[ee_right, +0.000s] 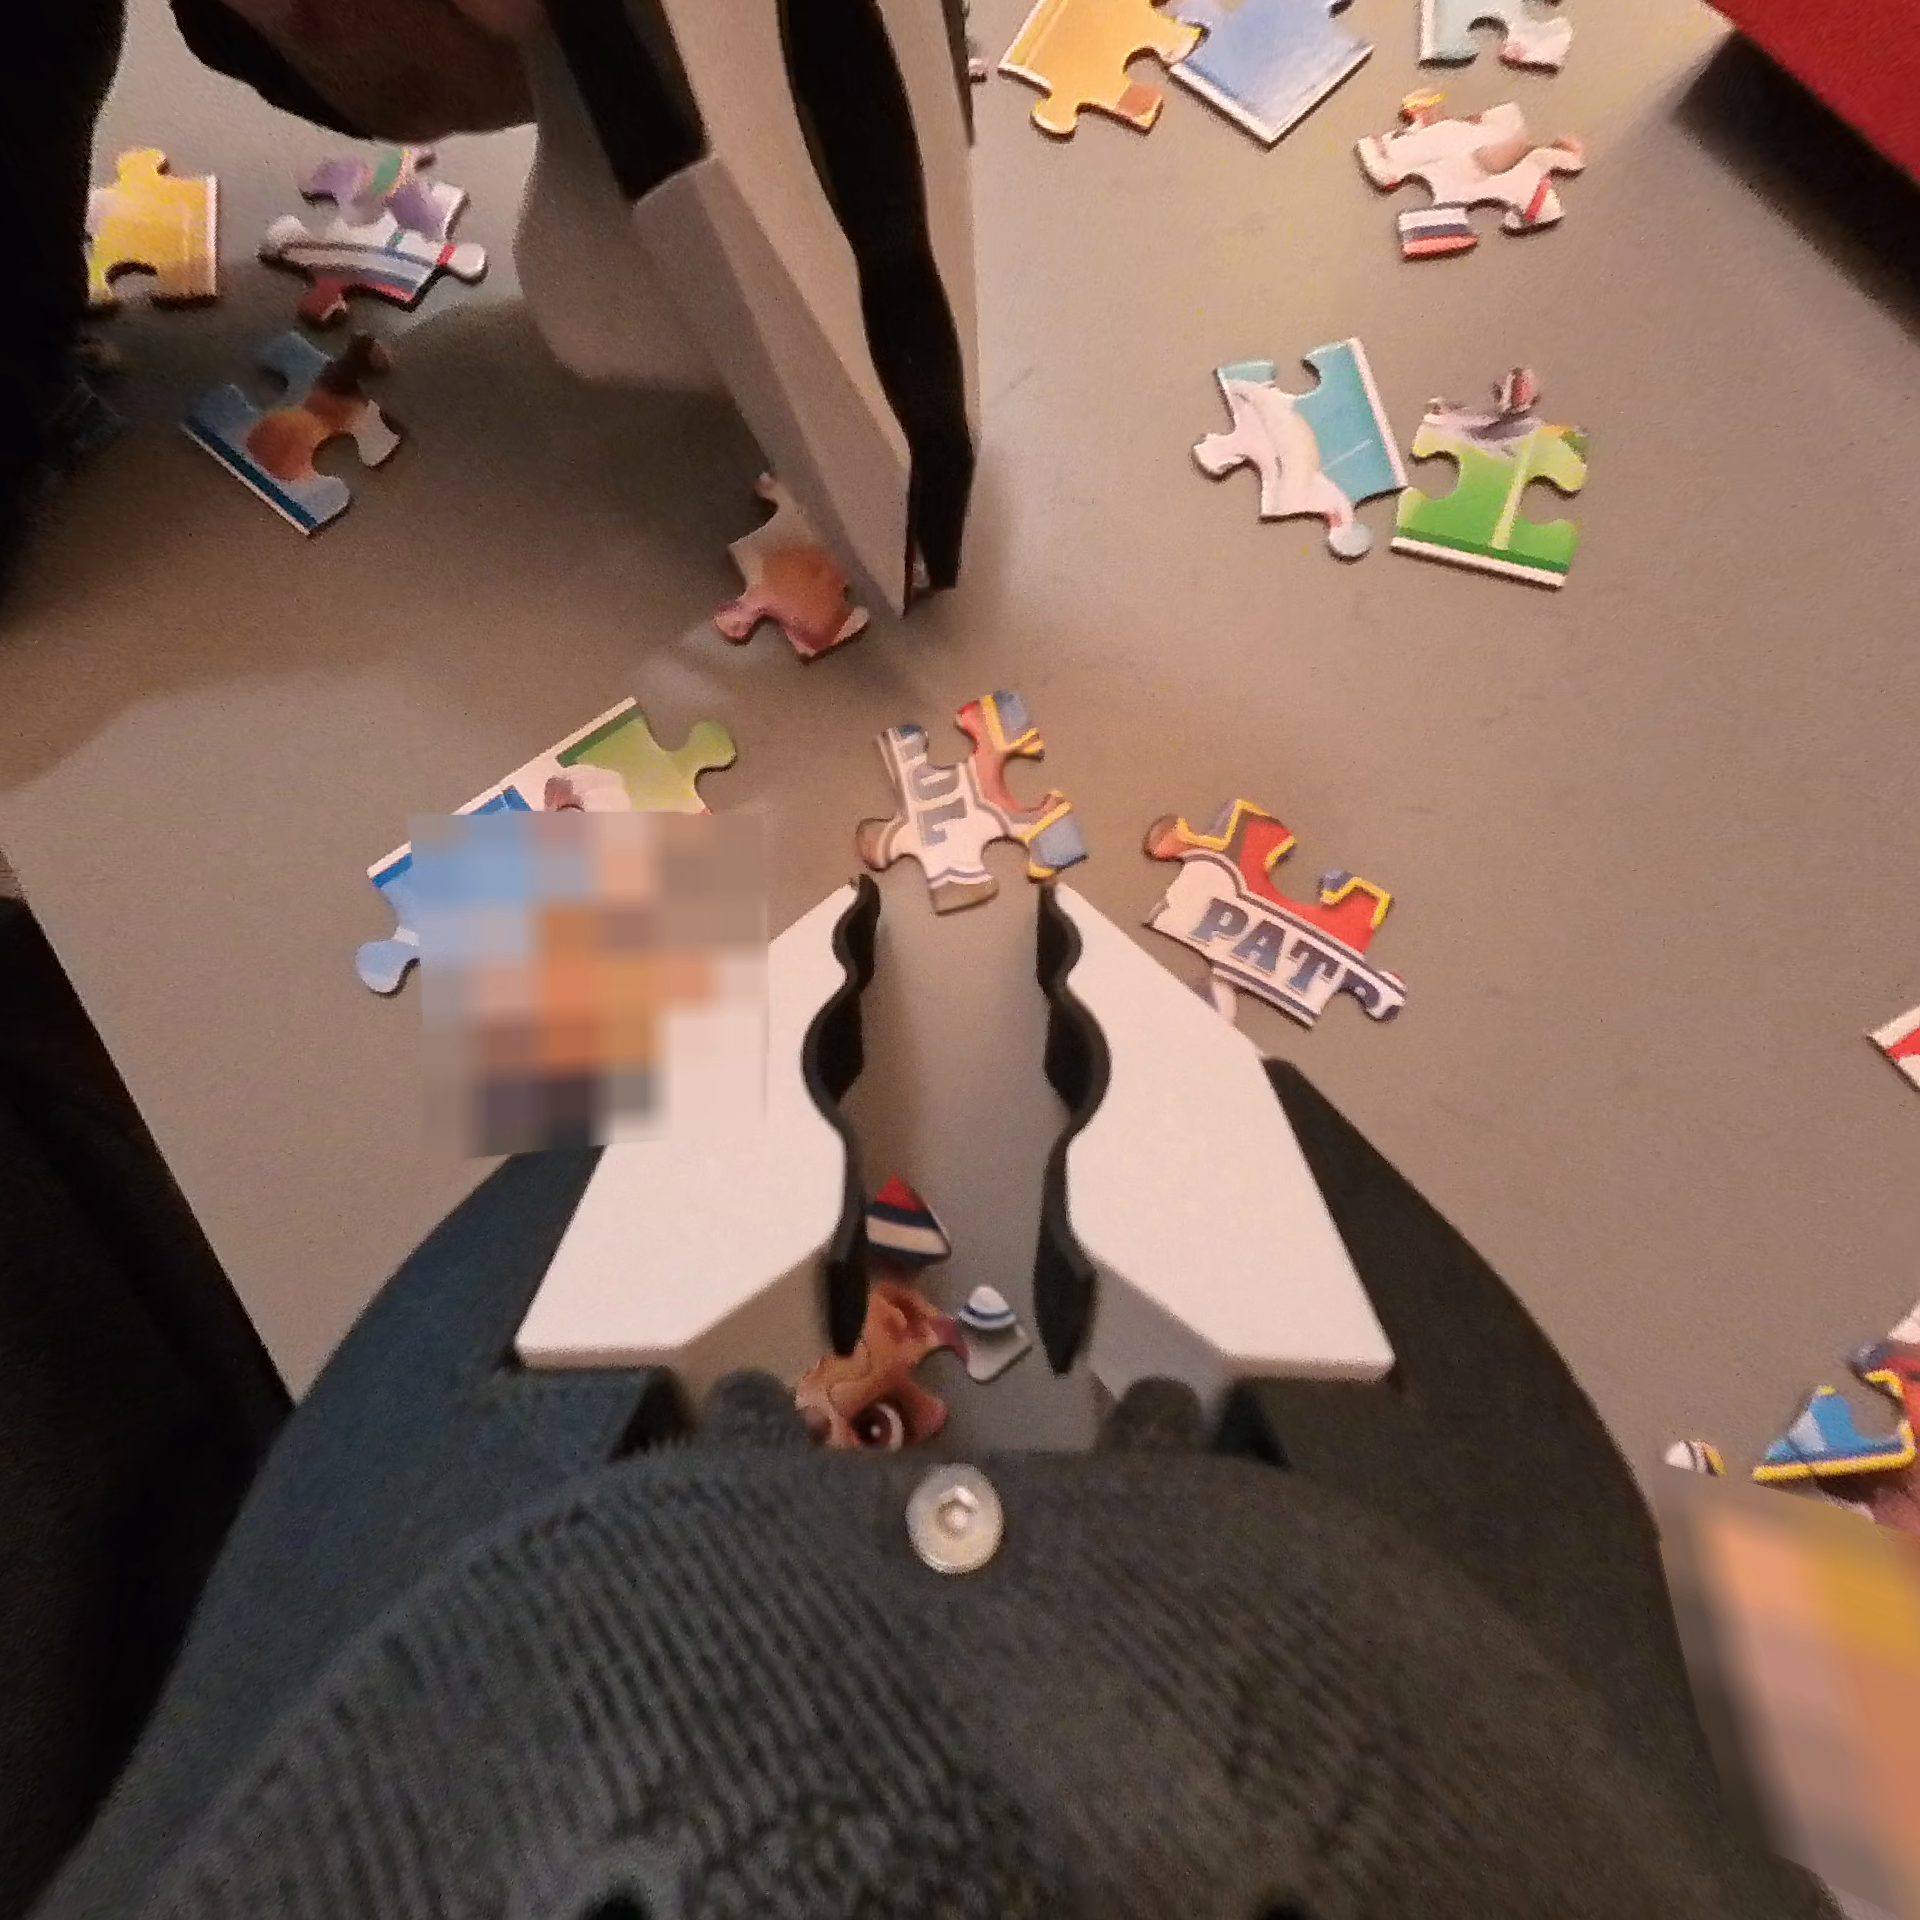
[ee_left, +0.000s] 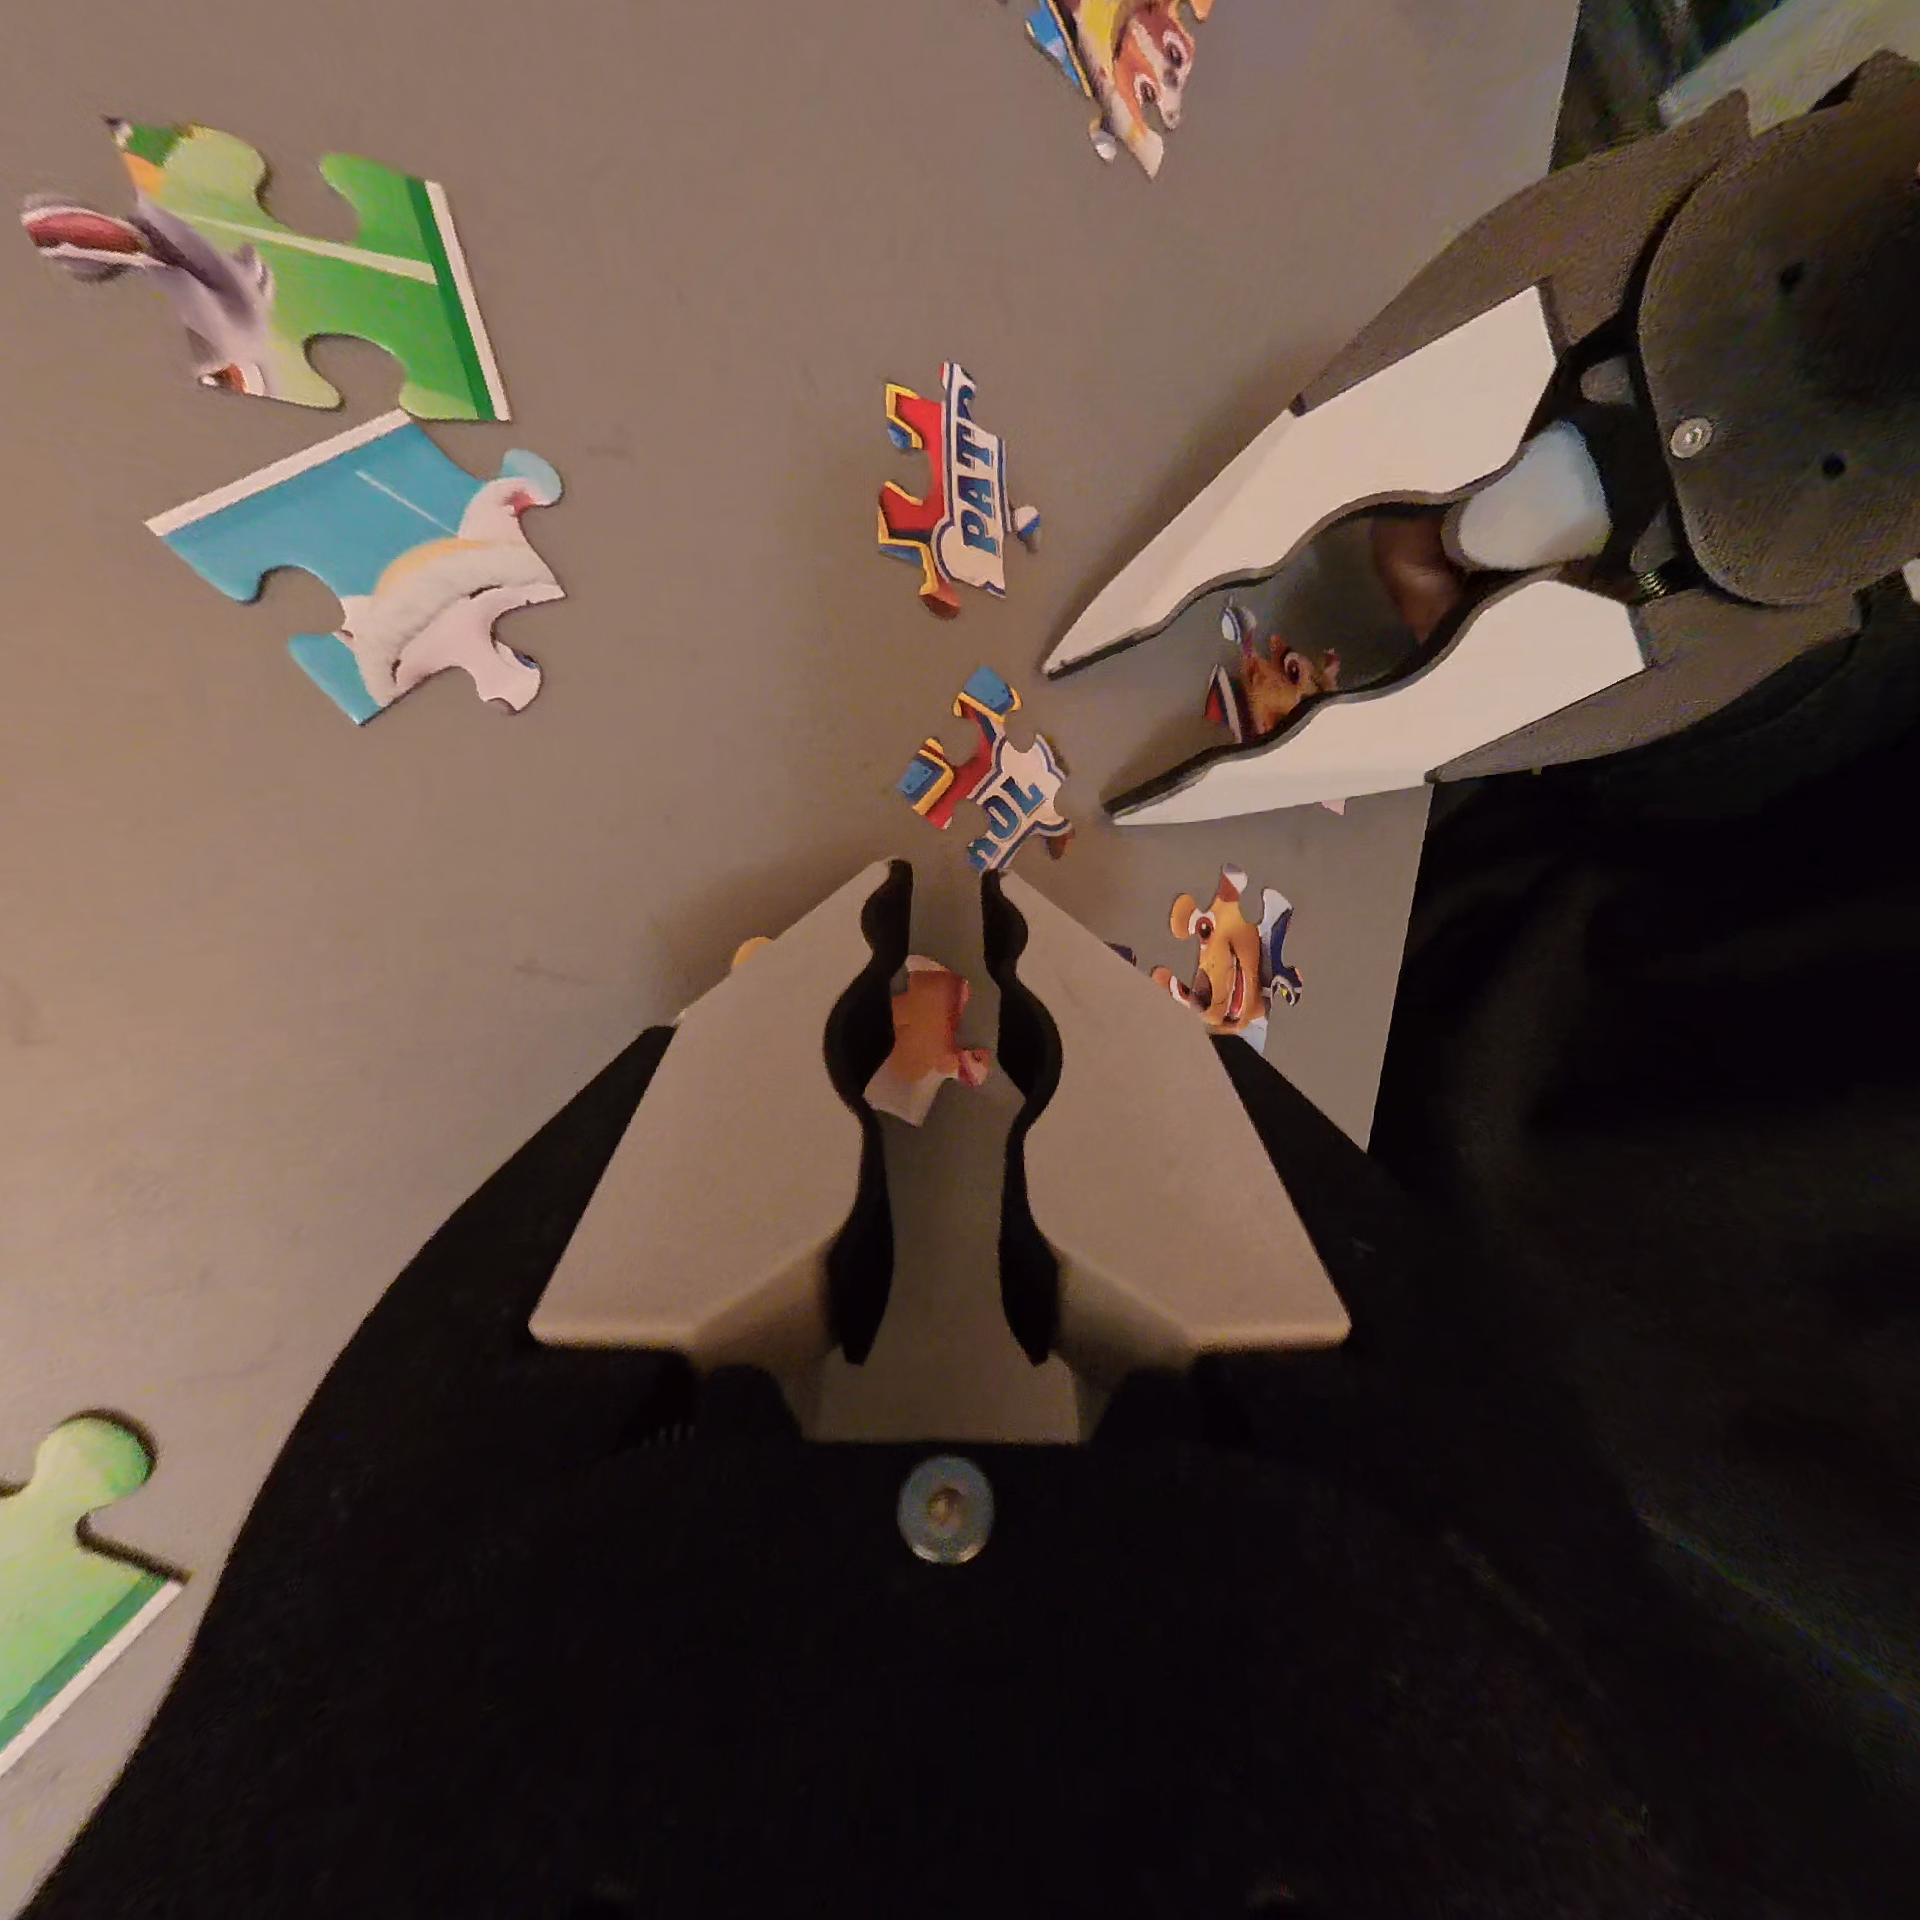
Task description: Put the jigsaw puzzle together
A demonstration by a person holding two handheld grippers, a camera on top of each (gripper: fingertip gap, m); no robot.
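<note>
Hovering over loose puzzle pieces (ee_right: pixel 966 810) on the grey table (ee_left: pixel 675 727), both tongs, left (ee_left: pixel 945 868) and right (ee_right: pixel 951 888), stand apart, gripping nothing.

We see an indoor tabletop workspace, and cannot tell whether it sits in a home or a lab. A plain grey table (ee_right: pixel 1558 831) carries loose cardboard jigsaw pieces (ee_right: pixel 1299 457) printed with bright cartoon animals. Lighting is dim and warm. A dark edge (ee_left: pixel 1403 935) bounds the surface, and a red object (ee_right: pixel 1849 73) lies beyond one corner.
</note>
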